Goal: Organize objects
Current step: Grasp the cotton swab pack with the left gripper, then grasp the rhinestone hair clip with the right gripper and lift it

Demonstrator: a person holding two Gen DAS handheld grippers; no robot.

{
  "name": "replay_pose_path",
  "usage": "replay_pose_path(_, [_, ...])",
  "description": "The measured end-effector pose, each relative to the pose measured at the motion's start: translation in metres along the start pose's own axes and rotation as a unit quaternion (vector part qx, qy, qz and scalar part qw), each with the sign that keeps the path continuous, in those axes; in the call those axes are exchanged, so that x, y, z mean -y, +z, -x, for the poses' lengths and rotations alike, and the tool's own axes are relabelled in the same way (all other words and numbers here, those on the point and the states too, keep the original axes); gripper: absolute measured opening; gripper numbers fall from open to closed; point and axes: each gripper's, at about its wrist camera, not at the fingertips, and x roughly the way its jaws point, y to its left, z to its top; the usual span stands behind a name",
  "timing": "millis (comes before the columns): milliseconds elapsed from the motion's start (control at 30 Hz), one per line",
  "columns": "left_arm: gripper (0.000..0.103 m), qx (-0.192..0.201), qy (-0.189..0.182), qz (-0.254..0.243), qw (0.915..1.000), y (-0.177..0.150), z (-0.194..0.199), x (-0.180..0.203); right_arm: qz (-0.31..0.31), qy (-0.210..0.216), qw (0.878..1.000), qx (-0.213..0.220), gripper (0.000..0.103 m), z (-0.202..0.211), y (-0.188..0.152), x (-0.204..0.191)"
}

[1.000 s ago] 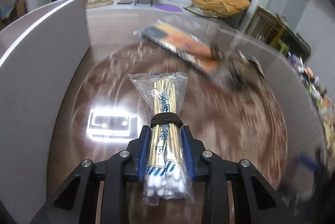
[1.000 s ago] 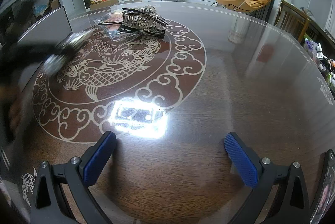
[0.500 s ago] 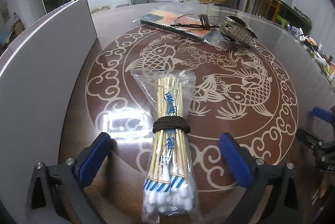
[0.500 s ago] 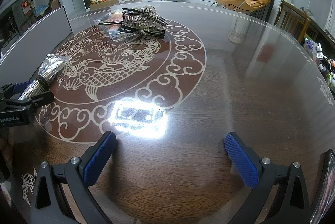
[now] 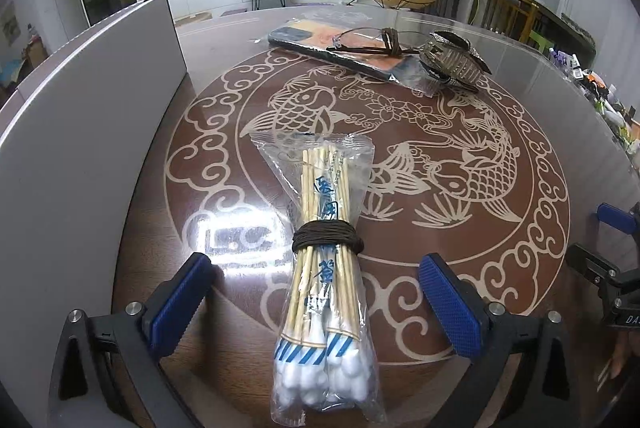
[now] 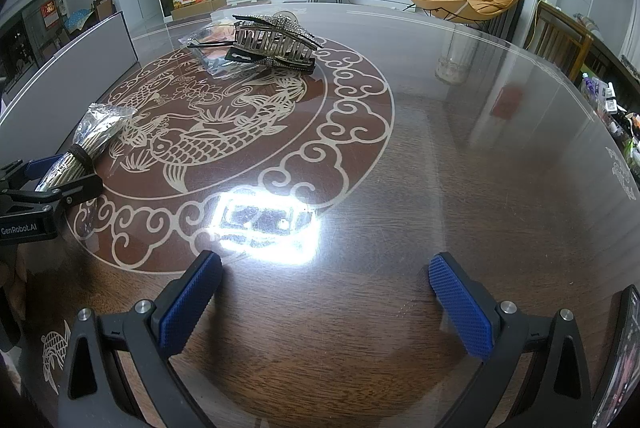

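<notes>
One bag of cotton swabs (image 5: 326, 280) lies on the table (image 5: 460, 228), released between the wide-open left gripper (image 5: 316, 302). Far: one phone case (image 5: 344, 52), one hair claw (image 5: 454, 62). Right gripper (image 6: 326, 302) open, empty.

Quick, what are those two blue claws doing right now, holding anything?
Left gripper: open, holding nothing; the bag of cotton swabs lies on the table between its fingers.
Right gripper: open, empty.

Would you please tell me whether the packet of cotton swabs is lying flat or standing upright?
Lying flat: the packet of cotton swabs rests lengthwise on the table.
</notes>
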Motion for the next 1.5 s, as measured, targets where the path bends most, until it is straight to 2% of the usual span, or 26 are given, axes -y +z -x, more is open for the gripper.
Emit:
replay_pose_path(933, [0.103,0.0,0.0,0.0,1.0,0.0,-0.001,0.0,0.0,0.0,1.0,0.0,0.103,0.0,0.0,0.0])
replay_pose_path(1067, [0.103,0.0,0.0,0.0,1.0,0.0,-0.001,0.0,-0.001,0.01,1.0,-0.003,0.103,-0.001,0.004,0.001])
replay_pose_path(1167, [0.103,0.0,0.0,0.0,1.0,0.0,-0.001,0.0,-0.026,0.077,0.997,-0.012,0.103,-0.01,0.033,0.003])
replay_pose_path(1267, [0.103,0.0,-0.001,0.0,1.0,0.0,0.0,0.0,-0.045,0.105,0.993,0.02,0.103,-0.011,0.083,-0.002])
replay_pose_path(1333, [0.103,0.0,-0.001,0.0,1.0,0.0,0.0,0.0,-0.043,0.109,0.992,0.045,0.103,-0.013,0.118,-0.011])
replay_pose_path(1400, [0.103,0.0,-0.001,0.0,1.0,0.0,0.0,0.0,-0.038,0.104,0.993,0.05,0.103,-0.023,0.153,-0.021])
replay_pose_path(1500, [0.103,0.0,-0.001,0.0,1.0,0.0,0.0,0.0,-0.04,0.086,0.996,0.006,0.103,-0.06,0.184,-0.031])
